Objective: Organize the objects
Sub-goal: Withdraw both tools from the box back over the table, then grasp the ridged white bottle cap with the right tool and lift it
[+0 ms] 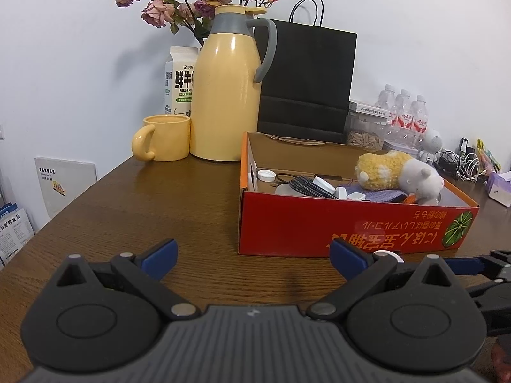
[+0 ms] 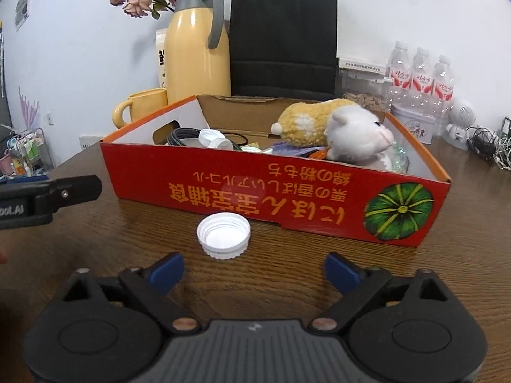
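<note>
A white bottle cap (image 2: 223,234) lies open side up on the wooden table, just ahead of my right gripper (image 2: 255,268), whose blue-tipped jaws stand open and empty. Behind the cap sits a red cardboard box (image 2: 223,185) holding a yellow and white plush toy (image 2: 335,127), a black cable, white caps and a purple cloth. My left gripper (image 1: 254,258) is open and empty over bare table, left of the box (image 1: 319,223). In the left wrist view the cap (image 1: 388,255) peeks out behind the right finger.
Behind the box stand a yellow thermos jug (image 1: 226,95), a yellow mug (image 1: 166,142), a milk carton (image 1: 180,79), dried roses and a black paper bag (image 1: 306,79). Water bottles (image 2: 421,76), a seed jar and tangled cables crowd the far right.
</note>
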Available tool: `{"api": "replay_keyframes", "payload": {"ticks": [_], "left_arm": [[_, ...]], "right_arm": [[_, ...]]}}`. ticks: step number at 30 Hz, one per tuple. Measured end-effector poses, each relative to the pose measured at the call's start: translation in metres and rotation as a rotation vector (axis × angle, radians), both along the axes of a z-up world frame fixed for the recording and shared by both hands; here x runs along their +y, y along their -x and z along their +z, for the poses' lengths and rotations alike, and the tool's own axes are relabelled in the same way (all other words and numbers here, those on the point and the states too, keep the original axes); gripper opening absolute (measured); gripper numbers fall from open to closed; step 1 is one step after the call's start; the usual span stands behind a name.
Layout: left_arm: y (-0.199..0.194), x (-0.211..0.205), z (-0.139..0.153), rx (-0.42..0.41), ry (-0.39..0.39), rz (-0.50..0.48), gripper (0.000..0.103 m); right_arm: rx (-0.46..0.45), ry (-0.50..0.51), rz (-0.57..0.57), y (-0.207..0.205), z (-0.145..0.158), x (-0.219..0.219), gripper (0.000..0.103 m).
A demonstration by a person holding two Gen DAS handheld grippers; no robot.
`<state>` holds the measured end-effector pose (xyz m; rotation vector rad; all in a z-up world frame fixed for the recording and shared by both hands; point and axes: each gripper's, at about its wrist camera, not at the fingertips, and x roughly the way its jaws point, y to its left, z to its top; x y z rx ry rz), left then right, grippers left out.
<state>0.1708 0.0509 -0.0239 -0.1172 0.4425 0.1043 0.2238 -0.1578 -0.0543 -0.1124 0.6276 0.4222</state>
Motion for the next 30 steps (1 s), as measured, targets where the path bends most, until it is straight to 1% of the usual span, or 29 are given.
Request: {"api": "replay_keyframes", "payload": {"ticks": [2, 4, 7, 8, 9, 10, 11, 12, 15, 23, 26, 30], "left_arm": [[0.0, 0.0, 0.0, 0.001, 0.0, 0.001, 0.103], [0.0, 0.0, -0.001, 0.004, 0.001, 0.003, 0.103], [-0.002, 0.001, -0.001, 0.011, 0.001, 0.008, 0.103], [-0.002, 0.001, -0.002, 0.013, 0.001, 0.009, 0.103], [-0.002, 0.002, -0.002, 0.015, 0.001, 0.01, 0.103], [-0.003, 0.002, -0.002, 0.016, 0.0, 0.011, 0.103], [-0.003, 0.002, -0.003, 0.018, 0.0, 0.012, 0.103], [-0.003, 0.002, -0.003, 0.019, 0.0, 0.012, 0.103], [-0.004, 0.002, -0.003, 0.022, -0.002, 0.015, 0.103], [-0.005, 0.002, -0.004, 0.024, -0.004, 0.027, 0.103], [-0.004, 0.002, -0.004, 0.014, -0.007, 0.029, 0.103], [-0.002, 0.0, 0.002, -0.02, -0.01, 0.028, 0.103]], "right_arm": [[0.008, 0.003, 0.005, -0.004, -0.001, 0.005, 0.087], [0.01, 0.005, 0.013, -0.008, -0.001, 0.011, 0.079], [0.026, 0.013, 0.012, -0.017, -0.003, 0.018, 0.076], [0.024, 0.012, 0.009, -0.019, -0.003, 0.02, 0.073], [0.022, 0.009, 0.01, -0.02, -0.003, 0.021, 0.066], [0.02, 0.003, 0.014, -0.02, -0.002, 0.021, 0.056], [0.014, 0.004, 0.017, -0.02, -0.002, 0.022, 0.05], [0.01, 0.002, 0.023, -0.019, -0.002, 0.022, 0.04], [0.0, -0.001, 0.035, -0.016, -0.001, 0.022, 0.039], [-0.088, -0.013, 0.04, -0.001, 0.006, 0.019, 0.039], [-0.112, -0.019, 0.036, 0.004, 0.009, 0.016, 0.039], [-0.152, -0.041, 0.039, 0.013, 0.015, 0.012, 0.039]]}}
